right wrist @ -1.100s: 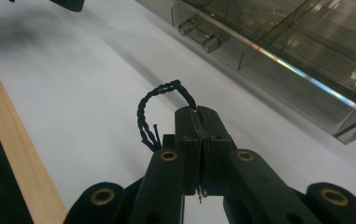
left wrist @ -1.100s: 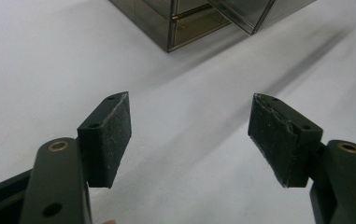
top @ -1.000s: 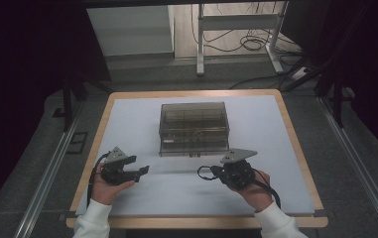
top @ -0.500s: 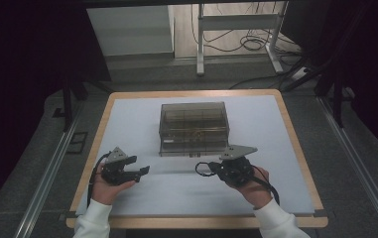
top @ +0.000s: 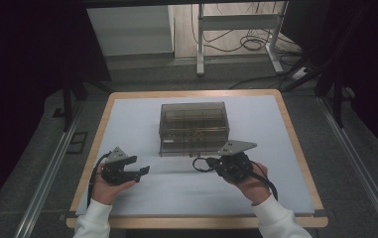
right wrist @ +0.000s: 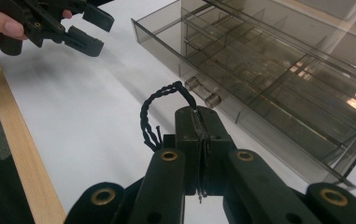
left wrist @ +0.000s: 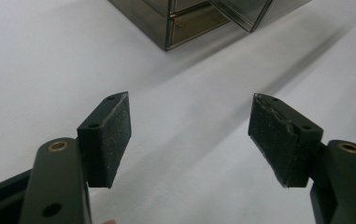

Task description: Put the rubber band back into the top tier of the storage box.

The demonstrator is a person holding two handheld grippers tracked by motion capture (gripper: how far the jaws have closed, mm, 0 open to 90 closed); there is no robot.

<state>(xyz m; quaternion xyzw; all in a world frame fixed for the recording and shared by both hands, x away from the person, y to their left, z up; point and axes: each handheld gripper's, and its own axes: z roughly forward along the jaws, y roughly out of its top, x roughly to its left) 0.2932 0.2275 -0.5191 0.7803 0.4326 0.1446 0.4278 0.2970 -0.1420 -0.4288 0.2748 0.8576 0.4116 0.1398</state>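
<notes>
Your right tool (right wrist: pixel 199 122) was clamped shut on a black twisted cord (right wrist: pixel 154 109), just before the smoky drawer box (top: pixel 193 128) mid-counter (top: pixel 295 163). Your left tool (left wrist: pixel 189 135) stood wide open, empty, with bare counter between it and the box.

A smoky, see-through brown box (top: pixel 193 128) sits on a white mat (top: pixel 142 119) edged by a pale wood table (top: pixel 298 144). Black grippers, left (top: pixel 142 172) and right (right wrist: pixel 199 121); the right's cord (right wrist: pixel 159 109) is black and twisted, sleeves (top: pixel 94 223) white.
</notes>
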